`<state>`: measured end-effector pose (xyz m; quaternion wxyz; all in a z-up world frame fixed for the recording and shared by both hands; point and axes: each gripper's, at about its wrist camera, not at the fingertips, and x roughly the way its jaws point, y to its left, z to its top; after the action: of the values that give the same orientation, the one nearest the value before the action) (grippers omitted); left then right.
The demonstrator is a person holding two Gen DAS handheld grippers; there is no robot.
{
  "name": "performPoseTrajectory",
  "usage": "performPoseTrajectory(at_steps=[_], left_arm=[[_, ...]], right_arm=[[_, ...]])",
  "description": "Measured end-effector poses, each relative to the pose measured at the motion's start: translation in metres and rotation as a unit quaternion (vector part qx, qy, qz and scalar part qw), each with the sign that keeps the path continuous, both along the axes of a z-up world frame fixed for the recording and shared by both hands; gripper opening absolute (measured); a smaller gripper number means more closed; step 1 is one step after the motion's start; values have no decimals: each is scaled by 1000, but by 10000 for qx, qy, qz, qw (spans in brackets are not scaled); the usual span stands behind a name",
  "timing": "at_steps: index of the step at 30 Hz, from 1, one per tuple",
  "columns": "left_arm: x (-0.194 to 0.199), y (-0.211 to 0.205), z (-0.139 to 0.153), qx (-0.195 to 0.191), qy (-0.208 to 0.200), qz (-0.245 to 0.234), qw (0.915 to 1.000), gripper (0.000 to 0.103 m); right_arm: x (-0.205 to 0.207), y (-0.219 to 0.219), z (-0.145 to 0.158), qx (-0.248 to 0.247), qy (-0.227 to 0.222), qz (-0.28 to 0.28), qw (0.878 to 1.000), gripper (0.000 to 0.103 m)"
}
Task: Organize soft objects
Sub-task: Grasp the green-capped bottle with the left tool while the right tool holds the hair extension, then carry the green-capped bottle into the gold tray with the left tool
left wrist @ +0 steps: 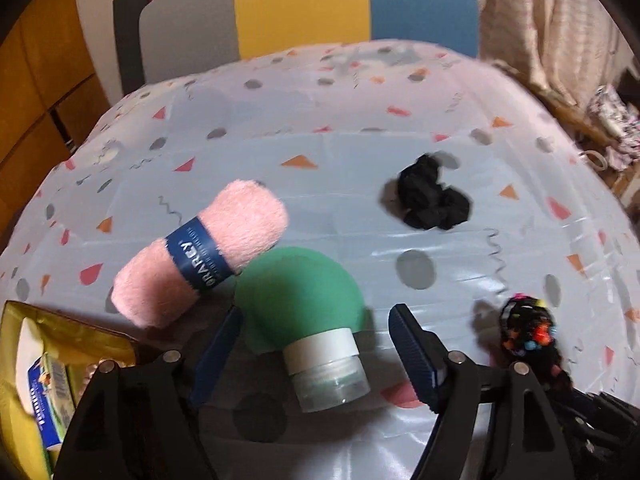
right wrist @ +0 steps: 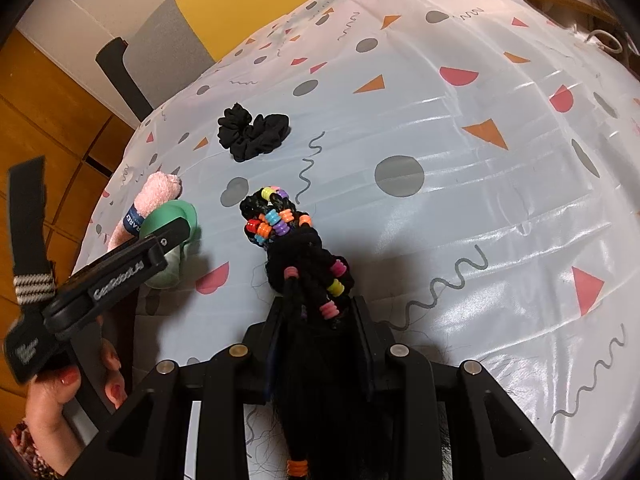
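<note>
A green squeeze bottle with a white cap lies between the wide jaws of my left gripper, which is open; the right finger stands clear of the bottle. A pink rolled towel with a blue band leans against the bottle's left side. Further back lies a black scrunchie. My right gripper is shut on a black braided hairpiece strung with coloured beads, whose end rests on the cloth. The right wrist view also shows the left gripper over the bottle, the towel and the scrunchie.
A table under a glossy patterned cloth carries everything. A gold bag holding a tissue pack sits at the near left. A grey, yellow and blue chair back stands behind the table. A hand holds the left gripper.
</note>
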<state>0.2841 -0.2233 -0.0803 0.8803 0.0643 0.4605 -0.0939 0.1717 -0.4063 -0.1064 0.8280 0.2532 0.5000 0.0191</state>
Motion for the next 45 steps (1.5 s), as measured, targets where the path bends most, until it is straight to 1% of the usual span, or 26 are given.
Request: performPoseTrajectory(at_steps=[2,3,4,5,8,10,13,14,15,16,17,18,19,21,23,26,28,30,36,40,43,45], left_arm=[[-5,3,4,-259,-102,-112,9995,77],[-8,4,7,-328,-207,-133,9992,77],[-9,4,8,-294,-267,-128,9991,77],[-9,2,7,-222,-271,-121,9993,77],[0,-7,-3,183,7,-101,9998,77],[6,-15,-11,649,96,-9,9978,77],[8,-23,-19,1035,104,-62,9946,77],[8,-25,-21,1112,88,-99,9937,77],[7,-25,-21,1123,24,-125,9936,76],[7,-24,-21,1109,-55,-124,9937,71],[7,-22,-21,1132,-86,-101,9935,63],[6,-20,-21,1105,-93,-98,9938,58],[6,-18,-21,1042,-77,-92,9945,57],[5,-16,-20,1003,-85,-87,9949,50],[2,-12,-17,843,-73,-92,9964,50],[-7,-4,-11,341,52,-88,9994,50],[-17,-2,-6,145,11,-165,9998,50],[-26,-3,-2,59,-28,-254,9997,50],[-58,6,11,-397,47,-388,9984,50],[-89,15,27,-627,-56,-602,9962,50],[-112,31,41,-865,-171,-676,9938,50],[-123,41,50,-940,-256,-680,9929,50]], right_arm=[[0,-1,0,45,7,-21,10000,31],[0,-1,0,51,9,-26,10000,31],[0,-1,0,54,11,-29,10000,31],[-1,-1,0,49,13,-30,10000,31],[-1,0,0,43,15,-31,10000,31],[-1,0,0,69,21,-41,10000,31],[-2,-1,0,102,33,-56,9999,31],[-2,-1,0,105,35,-56,9999,31],[-2,-1,0,111,38,-59,9999,31],[-2,-1,0,117,37,-63,9999,31],[-1,-1,0,126,41,-69,9999,31],[-2,-1,0,145,43,-77,9999,31],[-1,-2,0,160,46,-80,9998,31],[-1,-2,0,182,47,-85,9998,31],[-1,-2,0,191,47,-89,9998,31],[-2,-3,0,191,46,-88,9998,31],[-2,-3,0,192,45,-90,9998,31],[-2,-2,0,190,44,-86,9998,31],[-2,-2,0,195,46,-93,9998,31],[-2,-2,0,191,44,-90,9998,31],[-2,-2,1,174,34,-69,9998,31],[-2,-2,1,164,25,-60,9998,31]])
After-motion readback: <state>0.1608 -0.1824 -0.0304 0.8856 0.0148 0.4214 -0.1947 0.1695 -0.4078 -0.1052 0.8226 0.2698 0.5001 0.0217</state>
